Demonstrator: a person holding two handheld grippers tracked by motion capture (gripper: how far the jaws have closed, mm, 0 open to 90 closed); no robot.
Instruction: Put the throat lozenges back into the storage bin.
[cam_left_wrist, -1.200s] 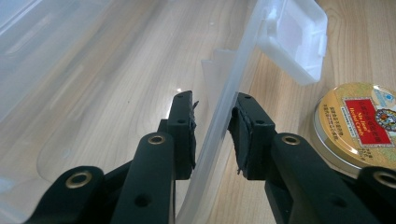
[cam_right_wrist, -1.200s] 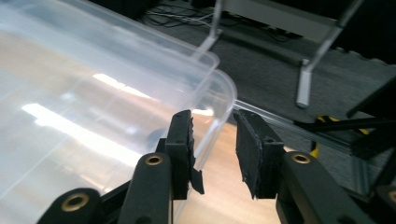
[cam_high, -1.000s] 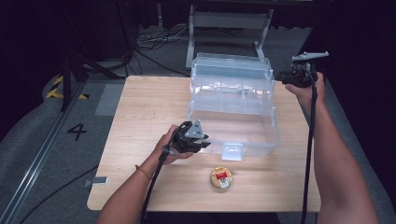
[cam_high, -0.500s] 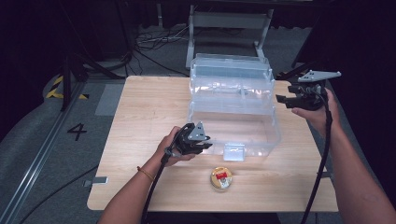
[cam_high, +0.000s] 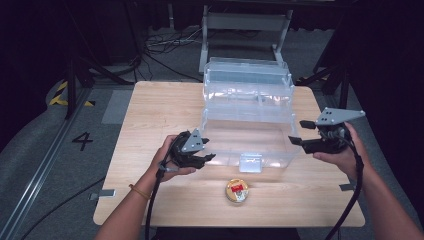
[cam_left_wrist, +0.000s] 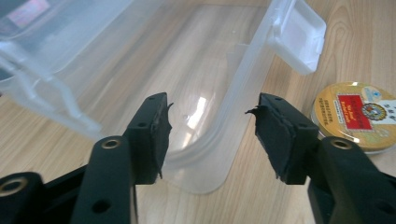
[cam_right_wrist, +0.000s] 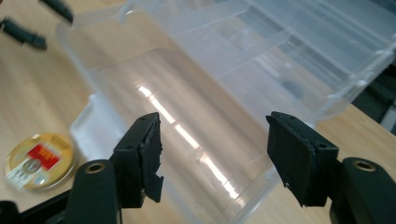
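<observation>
My left gripper (cam_high: 206, 159) sits at the near-left corner of the clear plastic box (cam_high: 247, 117) on the wooden table (cam_high: 150, 107). Its jaws have just been opening, and they now stand apart with the box's corner rim between them — pads not touching it. My right gripper (cam_high: 298, 133) hangs at the box's right end, jaws wide, gripping nothing. The box stands open. 1 small gold tin (cam_high: 237, 191) lies just in front of its latch (cam_high: 250, 163).

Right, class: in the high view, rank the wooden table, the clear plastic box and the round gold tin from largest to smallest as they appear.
1. wooden table
2. clear plastic box
3. round gold tin
</observation>
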